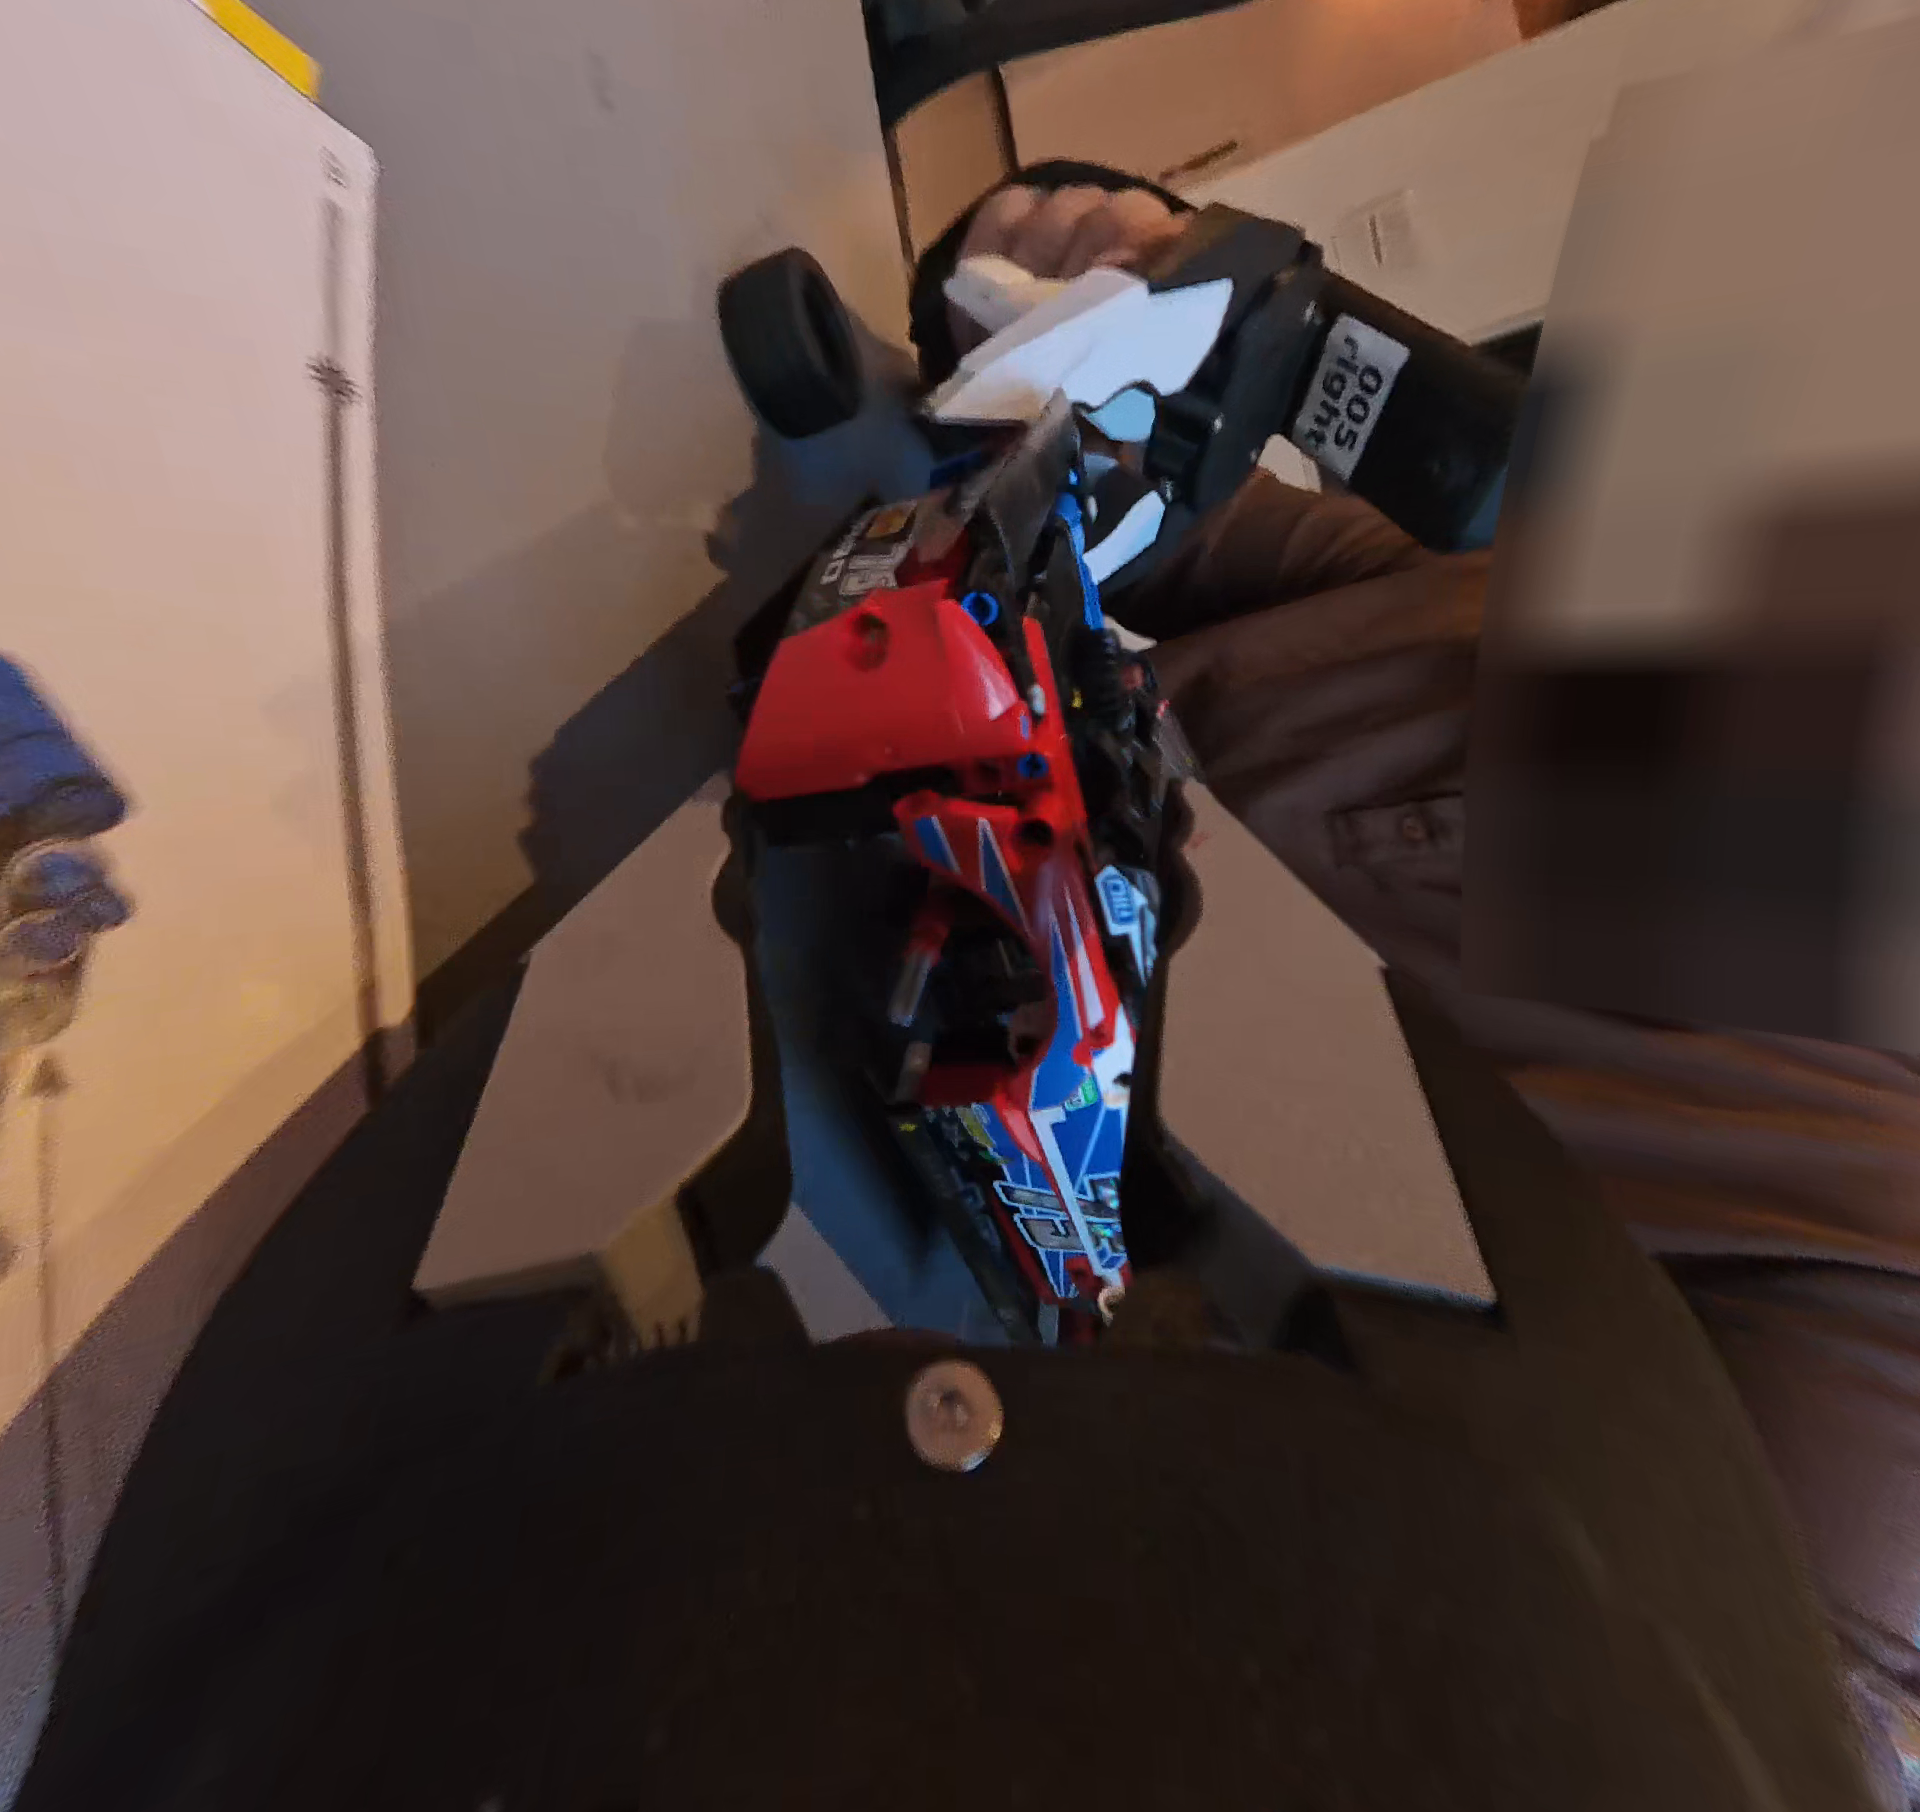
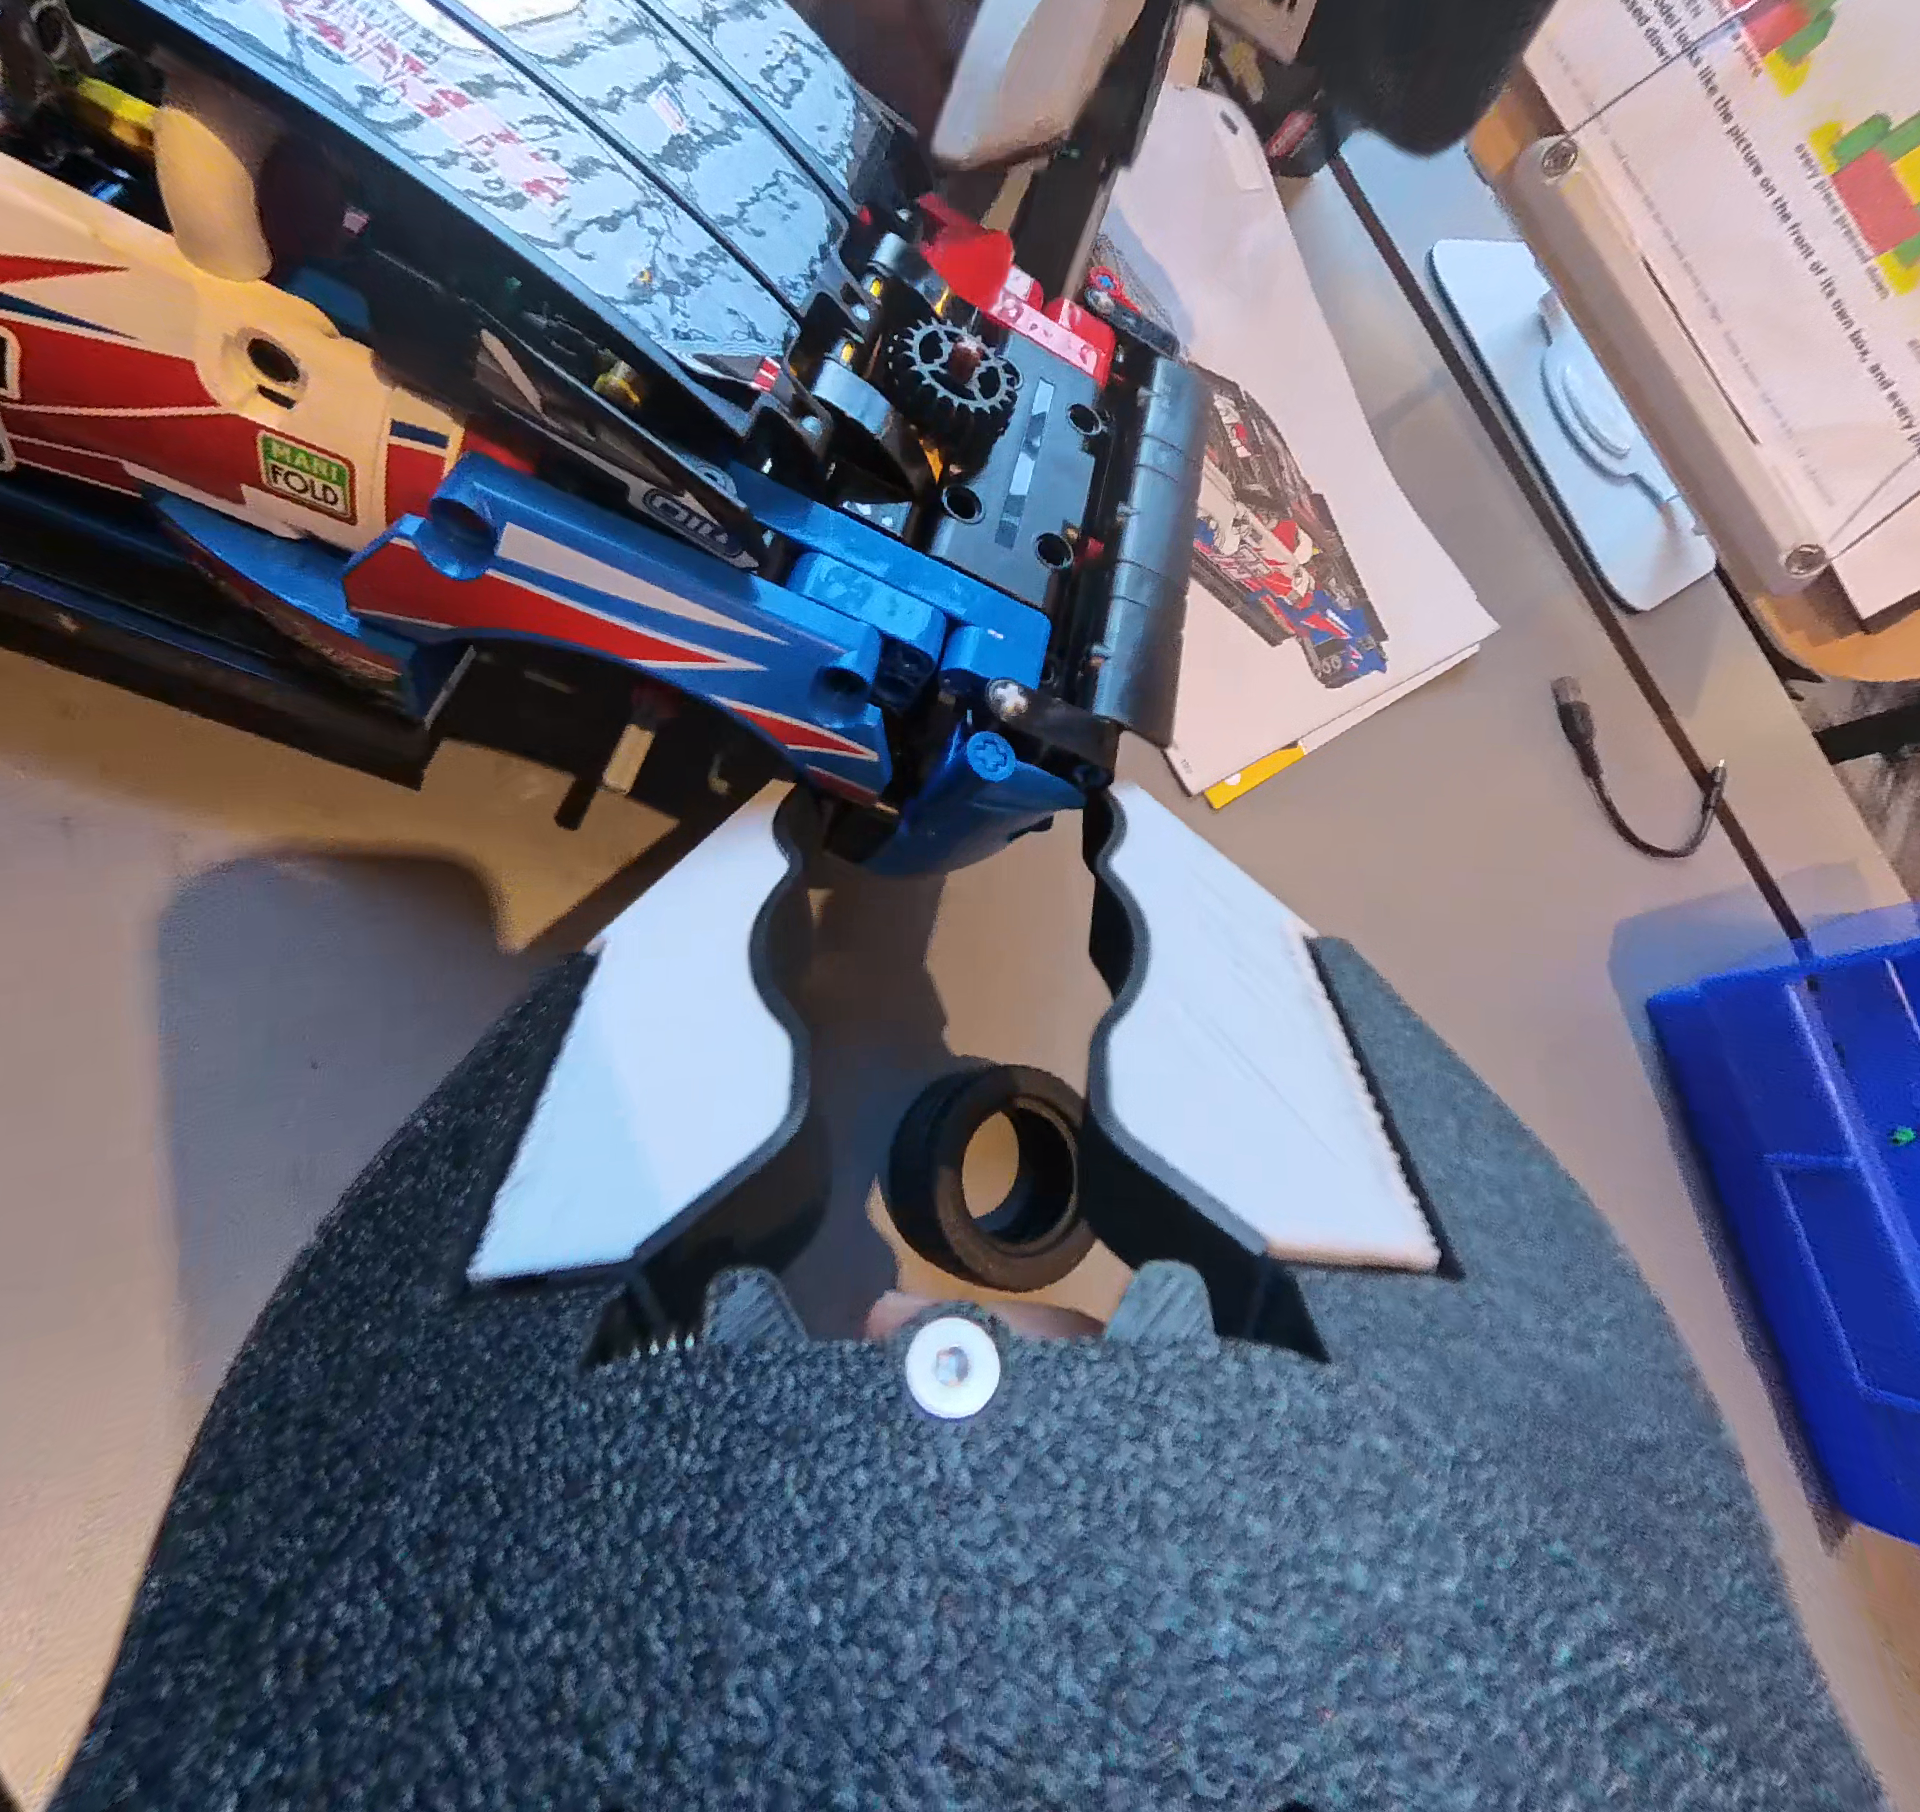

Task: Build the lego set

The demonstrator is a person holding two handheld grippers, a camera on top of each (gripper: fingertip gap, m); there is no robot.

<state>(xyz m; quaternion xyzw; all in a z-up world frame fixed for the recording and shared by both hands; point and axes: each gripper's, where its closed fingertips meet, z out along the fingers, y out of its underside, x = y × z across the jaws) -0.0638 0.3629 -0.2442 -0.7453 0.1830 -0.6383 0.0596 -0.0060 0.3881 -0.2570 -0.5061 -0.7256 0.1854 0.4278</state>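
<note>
The toy car (image 1: 977, 889) lay gripped lengthwise in the left claw (image 1: 956, 889), its long axis running straight out ahead along the fingers, nose or tail end pointing away toward the right claw (image 1: 1081, 412). The left claw's fingers were closed narrow on the car's sides, holding it up off the table.

In the right wrist view, the car's blue corner (image 2: 966, 775) sat just at the tips of the right claw (image 2: 940, 827), whose fingers stood fairly wide and seemed to clamp nothing. Whether the tips touched the blue part could not be told. A loose black tyre (image 2: 992, 1180) lay between those open fingers, nearer the claw's base, apparently resting on the table (image 2: 312, 931) below.

Ahead and to the right of the right claw lay an instruction booklet (image 2: 1299, 536); farther right, a blue bin (image 2: 1808, 1191).

The right claw was nearer the tyre, so it probably would fetch it.
</note>
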